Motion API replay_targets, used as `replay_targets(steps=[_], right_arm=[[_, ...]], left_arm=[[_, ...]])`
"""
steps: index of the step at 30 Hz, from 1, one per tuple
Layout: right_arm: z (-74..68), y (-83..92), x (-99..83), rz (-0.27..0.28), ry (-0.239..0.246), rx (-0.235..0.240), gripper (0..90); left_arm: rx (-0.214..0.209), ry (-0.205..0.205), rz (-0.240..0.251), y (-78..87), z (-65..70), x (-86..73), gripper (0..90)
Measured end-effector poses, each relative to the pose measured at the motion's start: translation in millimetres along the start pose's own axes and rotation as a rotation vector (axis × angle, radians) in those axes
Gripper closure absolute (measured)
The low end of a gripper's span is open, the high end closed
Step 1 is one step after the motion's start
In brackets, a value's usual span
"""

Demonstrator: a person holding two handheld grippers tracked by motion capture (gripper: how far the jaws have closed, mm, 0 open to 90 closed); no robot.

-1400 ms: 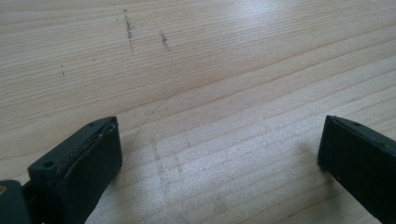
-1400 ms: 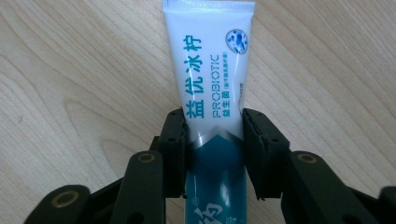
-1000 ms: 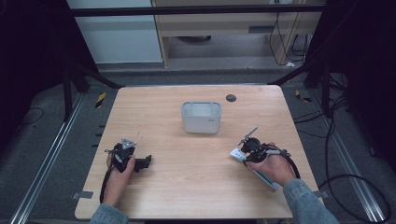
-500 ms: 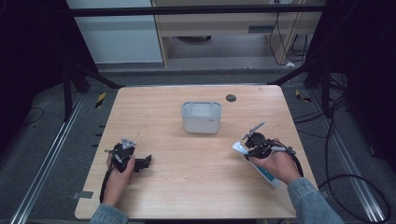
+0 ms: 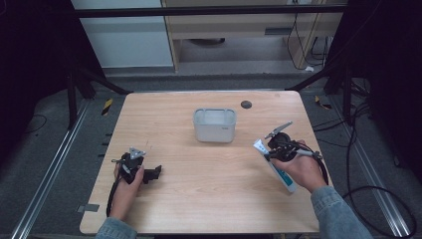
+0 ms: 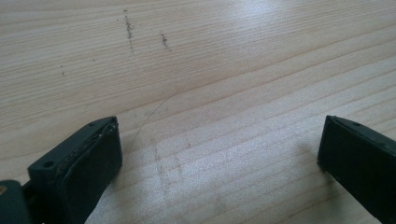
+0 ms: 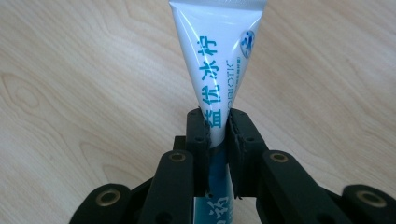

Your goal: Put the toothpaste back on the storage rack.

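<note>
white tube [image 7: 219,60], pinched across its narrowing body by the right gripper [image 7: 218,135] over the table's [image 5: 199,199] right side. we judge it light, soft and slippery; grip the flat middle, gently. teal chinese characters and "biotic" read along it. left gripper [image 6: 219,154]: jaws wide, empty, low over bare wood. grey bin [image 5: 214,124] stands centre-back, well apart.

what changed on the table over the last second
The right gripper, shut on the white toothpaste tube, shifted a little toward the table's right edge and slightly away from the person, carrying the tube along. The left gripper stayed open and low over the wood at the near left. The white bin and the small dark disc kept their places.
</note>
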State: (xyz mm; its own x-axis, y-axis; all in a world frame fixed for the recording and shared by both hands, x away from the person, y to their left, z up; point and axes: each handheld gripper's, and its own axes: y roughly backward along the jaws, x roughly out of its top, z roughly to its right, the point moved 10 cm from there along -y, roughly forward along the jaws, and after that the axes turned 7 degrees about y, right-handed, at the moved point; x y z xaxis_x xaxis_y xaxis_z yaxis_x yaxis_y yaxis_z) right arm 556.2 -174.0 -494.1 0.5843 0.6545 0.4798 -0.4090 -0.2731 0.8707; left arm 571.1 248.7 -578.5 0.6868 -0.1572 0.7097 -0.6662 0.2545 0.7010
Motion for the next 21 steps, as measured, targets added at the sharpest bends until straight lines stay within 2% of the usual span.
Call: replay_targets(steps=[3, 7, 15, 21], right_arm=[[2.5, 3.9, 8.1, 0.021, -0.001, -0.006, 79.9], [4.2, 10.5, 22.5, 0.084, -0.026, 0.001, 79.9], [17.0, 29.3, 56.1, 0.246, -0.068, -0.040, 80.0], [24.3, 37.9, 75.7, 0.340, -0.106, -0.060, 80.3]], left_arm=[[0.000, -0.003, -0.003, 0.2, -0.2, -0.2, 0.0], [0.006, 0.002, -0.004, -0.5, -0.3, 0.5, 0.0], [0.006, 0.002, -0.003, -1.1, -0.4, 1.2, 0.0], [0.004, 0.000, -0.003, -1.6, -0.4, 1.7, 0.0]])
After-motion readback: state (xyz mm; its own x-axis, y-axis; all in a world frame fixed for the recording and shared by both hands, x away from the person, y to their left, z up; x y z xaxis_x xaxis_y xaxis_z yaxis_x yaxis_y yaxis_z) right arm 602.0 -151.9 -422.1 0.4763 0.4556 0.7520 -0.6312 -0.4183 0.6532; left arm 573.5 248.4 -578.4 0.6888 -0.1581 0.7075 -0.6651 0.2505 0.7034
